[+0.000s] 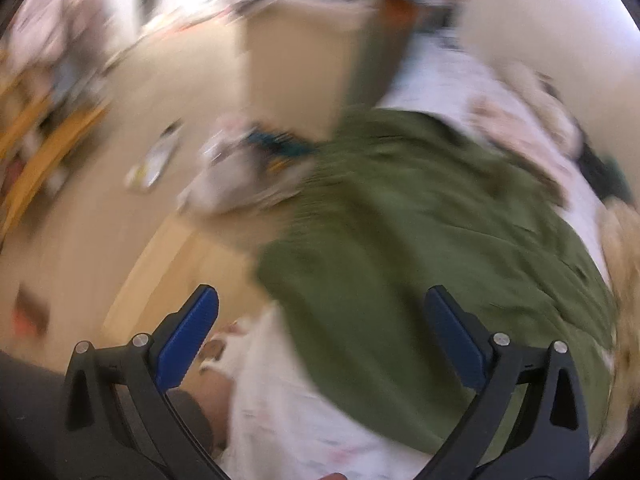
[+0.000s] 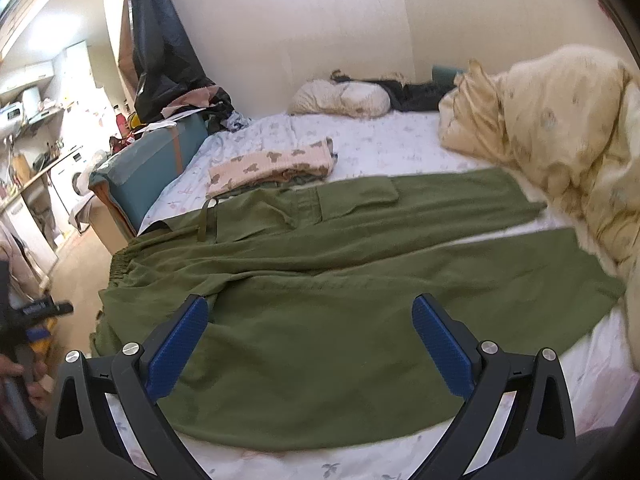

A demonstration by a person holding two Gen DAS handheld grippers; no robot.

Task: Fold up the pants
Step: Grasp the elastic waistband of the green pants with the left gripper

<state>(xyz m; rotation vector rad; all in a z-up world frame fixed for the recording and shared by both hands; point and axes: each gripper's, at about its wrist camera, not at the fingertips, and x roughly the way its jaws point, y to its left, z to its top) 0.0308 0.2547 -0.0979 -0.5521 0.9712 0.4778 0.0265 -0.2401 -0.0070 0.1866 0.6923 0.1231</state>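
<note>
One pair of green cargo pants is lying flat on the bed, and two tools, left tool and right tool, are hanging wide apart above it, holding nothing.

The green pants are matt woven cloth. The right gripper has ribbed blue pads on black plastic arms with shiny metal pins.

- Left wrist view smeared throughout; green pants without sharp edges, floor clutter unreadable.
- Pants' leg ends tucked under cream duvet.
</note>
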